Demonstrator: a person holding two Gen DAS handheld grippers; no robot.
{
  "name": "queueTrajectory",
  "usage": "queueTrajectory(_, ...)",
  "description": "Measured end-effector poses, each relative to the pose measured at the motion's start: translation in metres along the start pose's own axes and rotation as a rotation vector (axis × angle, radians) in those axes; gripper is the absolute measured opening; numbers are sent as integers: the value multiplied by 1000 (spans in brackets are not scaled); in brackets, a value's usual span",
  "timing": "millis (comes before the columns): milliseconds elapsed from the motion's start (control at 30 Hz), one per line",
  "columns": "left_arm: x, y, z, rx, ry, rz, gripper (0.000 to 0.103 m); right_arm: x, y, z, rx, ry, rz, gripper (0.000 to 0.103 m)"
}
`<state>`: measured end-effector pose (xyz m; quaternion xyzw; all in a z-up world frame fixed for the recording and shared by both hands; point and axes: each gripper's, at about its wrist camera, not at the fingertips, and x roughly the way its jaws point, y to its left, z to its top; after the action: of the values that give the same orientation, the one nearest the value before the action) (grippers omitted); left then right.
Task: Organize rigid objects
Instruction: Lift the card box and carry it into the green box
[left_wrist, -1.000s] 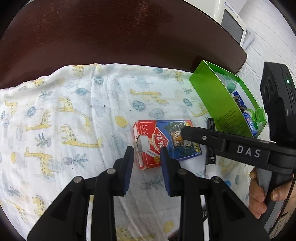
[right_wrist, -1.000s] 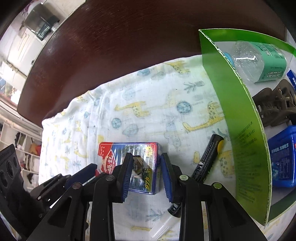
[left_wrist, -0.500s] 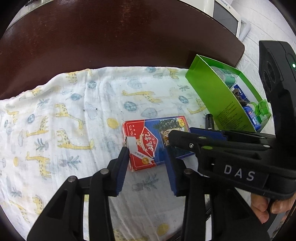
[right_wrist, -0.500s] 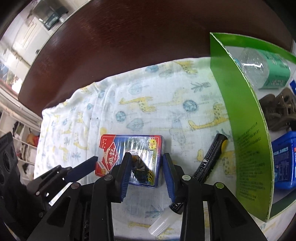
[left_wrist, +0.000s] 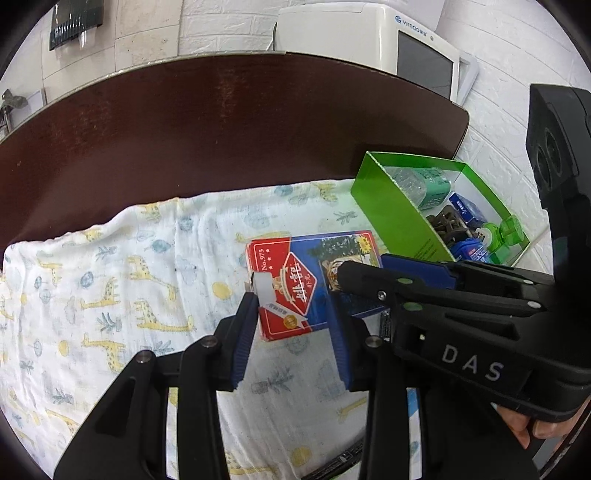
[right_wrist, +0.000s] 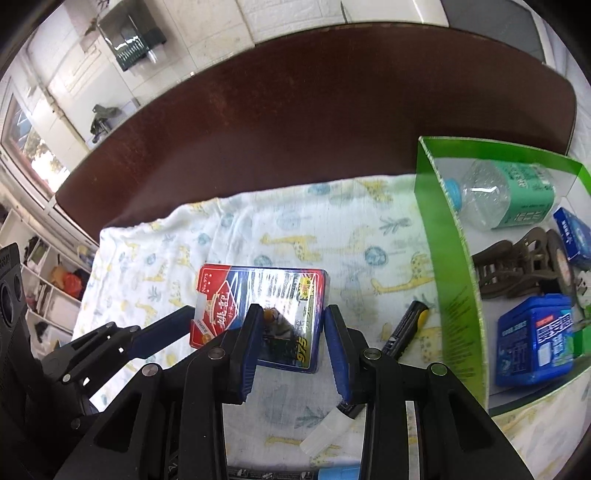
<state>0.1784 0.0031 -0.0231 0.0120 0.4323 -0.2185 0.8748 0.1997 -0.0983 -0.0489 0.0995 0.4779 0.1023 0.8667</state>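
1. Left gripper (left_wrist: 291, 332): jaws parted about a card-box width; they straddle the near short end of the card box (left_wrist: 314, 280), left finger at its torn tab; contact unclear, no firm grip visible.
2. Right gripper (right_wrist: 290, 343): jaws parted wide, around the box's other end, over the tiger picture; cannot tell if the pads touch.
3. Card box: red and blue, plastic-wrapped, lying flat on the giraffe-print cloth (right_wrist: 258, 229); cloth lies over a dark brown table (right_wrist: 314, 110).
4. Black marker (right_wrist: 402, 328) with clear cap lies on the cloth, between card box and tray.
5. Green tray (right_wrist: 447, 251), right of the box, holds: plastic bottle (right_wrist: 509, 195) lying down; brown hair claw (right_wrist: 517, 266); blue tub (right_wrist: 535, 336); small blue packet (right_wrist: 572, 232).
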Motion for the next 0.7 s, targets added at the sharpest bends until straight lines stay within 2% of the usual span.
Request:
queueTrajectory(300, -12, -54, 35, 127, -60, -23, 35, -48, -33, 9, 62, -125, 0, 36)
queueTrajectory(700, 29, -151, 67, 284, -27, -94, 35, -94, -134, 2, 257, -241, -45, 36)
